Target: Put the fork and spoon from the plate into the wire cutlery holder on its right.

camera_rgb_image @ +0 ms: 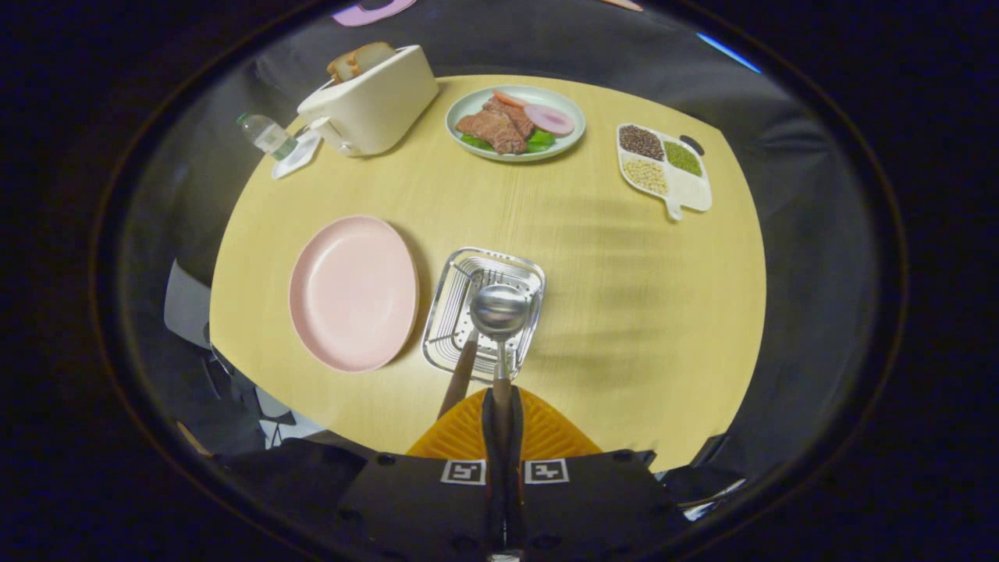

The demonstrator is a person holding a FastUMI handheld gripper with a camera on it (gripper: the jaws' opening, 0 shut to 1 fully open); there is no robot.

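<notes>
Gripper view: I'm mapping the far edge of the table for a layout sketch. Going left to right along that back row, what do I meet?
Water bottle → toaster → plate of food → divided dish of beans. Nearer, the gripper is shut on the spoon over the wire holder.

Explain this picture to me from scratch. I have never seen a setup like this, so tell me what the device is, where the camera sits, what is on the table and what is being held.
The camera rides on a hand-held two-finger gripper that a person carries; it looks forward along the fingers, and its fisheye lens bends the scene into a round image.

The gripper is shut on the handle of a spoon, whose bowl hangs over the wire cutlery holder just ahead. A second, wooden handle leans out of that holder; what utensil it belongs to cannot be told from here.

All this stands on a round wooden table. Left of the holder is a bare pink plate. Beyond them are a toaster with bread in it, a plate of food, a divided tray of beans and a small bottle.
</notes>
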